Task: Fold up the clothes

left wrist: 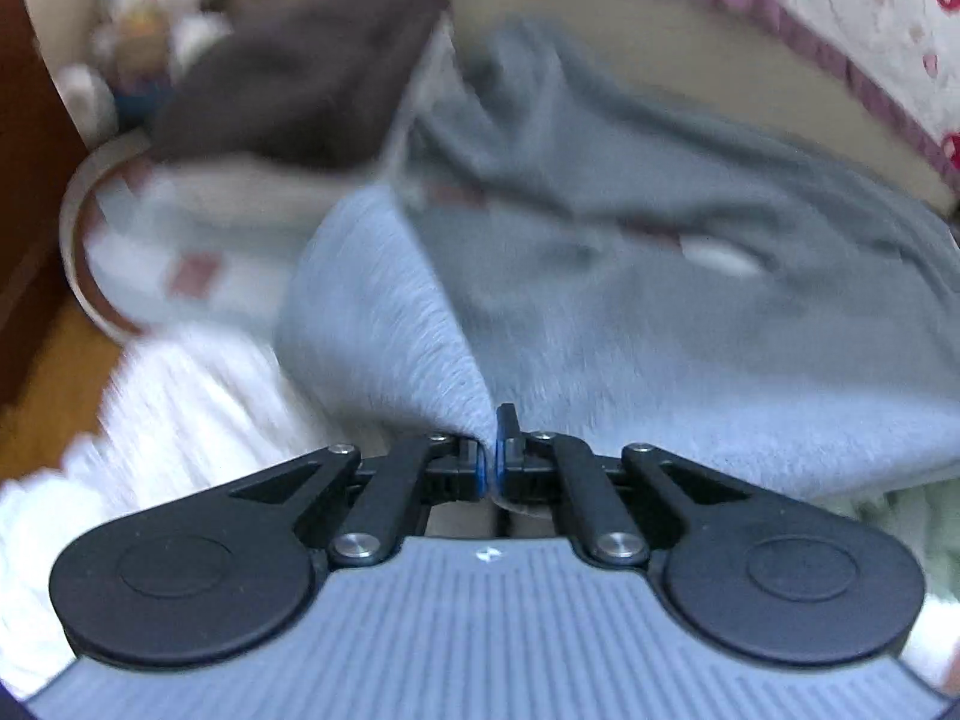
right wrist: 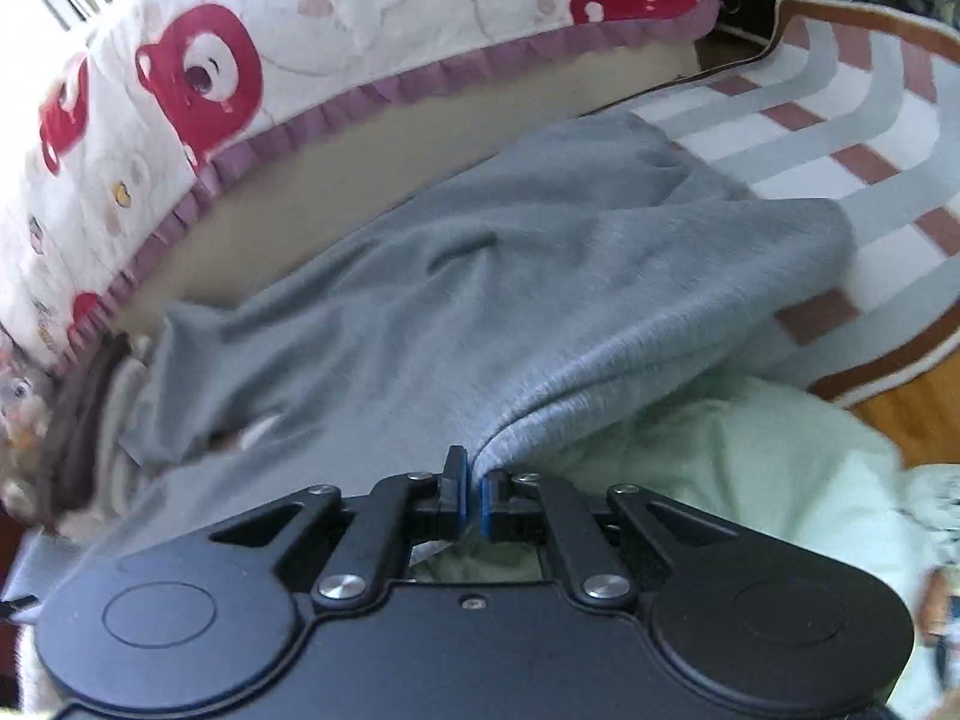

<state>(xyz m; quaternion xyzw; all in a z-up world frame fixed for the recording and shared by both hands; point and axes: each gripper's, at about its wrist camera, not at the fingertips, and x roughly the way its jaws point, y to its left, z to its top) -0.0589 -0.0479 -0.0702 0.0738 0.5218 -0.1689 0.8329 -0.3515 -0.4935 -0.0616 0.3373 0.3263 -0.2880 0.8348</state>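
While the grey garment [right wrist: 480,300] spreads across the striped rug [right wrist: 840,138] beside the bear-print bed cover [right wrist: 300,18], each near corner is pinched. The left hand-held gripper [left wrist: 495,456] has its blue pads pressed together on a raised fold, the cloth fanning away ahead of it. The right hand-held gripper [right wrist: 471,498] nips a rolled edge, the garment stretching from it towards the bed cover.
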